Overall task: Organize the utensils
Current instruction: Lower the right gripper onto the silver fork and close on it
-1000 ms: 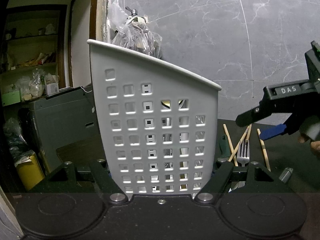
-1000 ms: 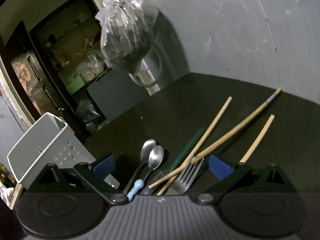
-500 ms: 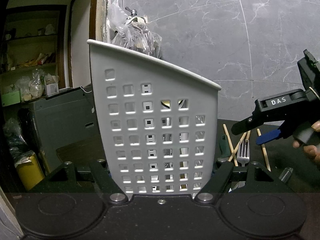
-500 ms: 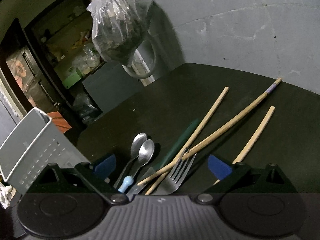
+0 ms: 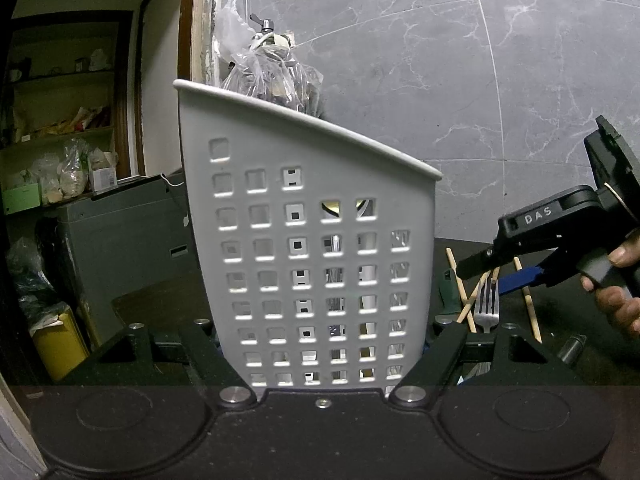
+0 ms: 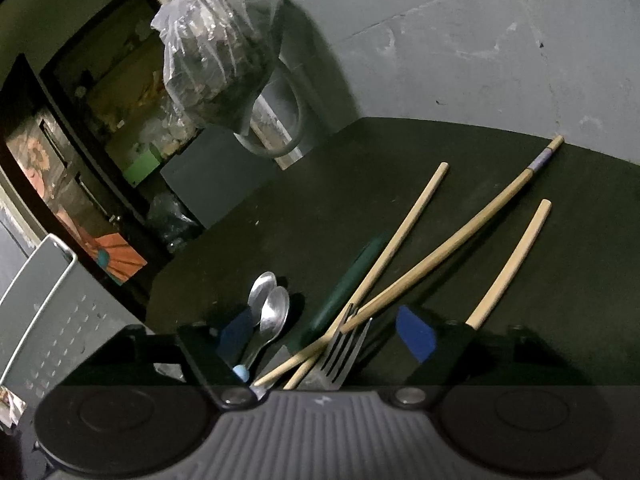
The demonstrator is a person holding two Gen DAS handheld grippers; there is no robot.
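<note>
Left gripper [image 5: 322,344] clamps the grey perforated plastic utensil caddy [image 5: 308,240]; right gripper [image 6: 326,338] hangs open over loose cutlery.

The caddy stands upright between the left fingers, with metal handles dimly visible through its square holes. On the dark tabletop [image 6: 540,280], a steel fork [image 6: 340,354], two steel spoons [image 6: 268,308], a dark green handle [image 6: 344,286] and three wooden chopsticks [image 6: 448,246] lie in a crossed heap between and ahead of the right gripper's spread blue-padded fingers [image 6: 416,338], which hold nothing.

I count on the table [image 6: 280,200]: three chopsticks [image 6: 440,248], two spoons [image 6: 274,312], one fork [image 6: 340,354], one green-handled utensil [image 6: 348,280]. One caddy [image 5: 312,248].
</note>
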